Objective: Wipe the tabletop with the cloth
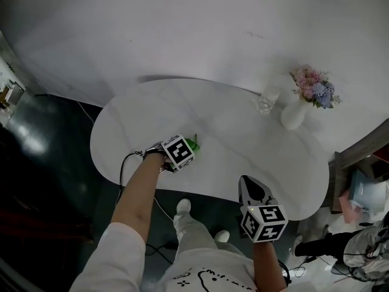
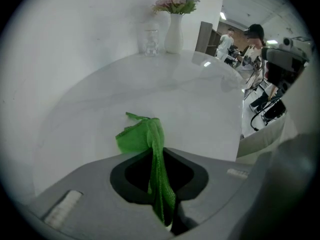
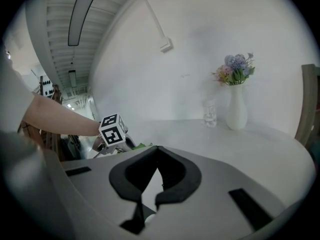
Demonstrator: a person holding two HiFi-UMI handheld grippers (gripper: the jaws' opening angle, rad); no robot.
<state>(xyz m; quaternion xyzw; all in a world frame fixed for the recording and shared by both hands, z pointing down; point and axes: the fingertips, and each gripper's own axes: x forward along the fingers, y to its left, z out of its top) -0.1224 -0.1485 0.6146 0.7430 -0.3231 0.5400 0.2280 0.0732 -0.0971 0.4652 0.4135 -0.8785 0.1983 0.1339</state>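
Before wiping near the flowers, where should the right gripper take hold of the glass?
Probably around its straight side at mid-height, coming in level from the open part of the table. The glass stands upright, the room wall is behind it, and the vase stands close on its right.

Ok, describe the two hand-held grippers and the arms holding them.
Both the left hand-held gripper and the right hand-held gripper have grey bodies with black pads lining the jaws, and each carries a white cube printed with black square markers. A dark cable trails from the left one. The person wears a white top; its sleeve covers the left upper arm.
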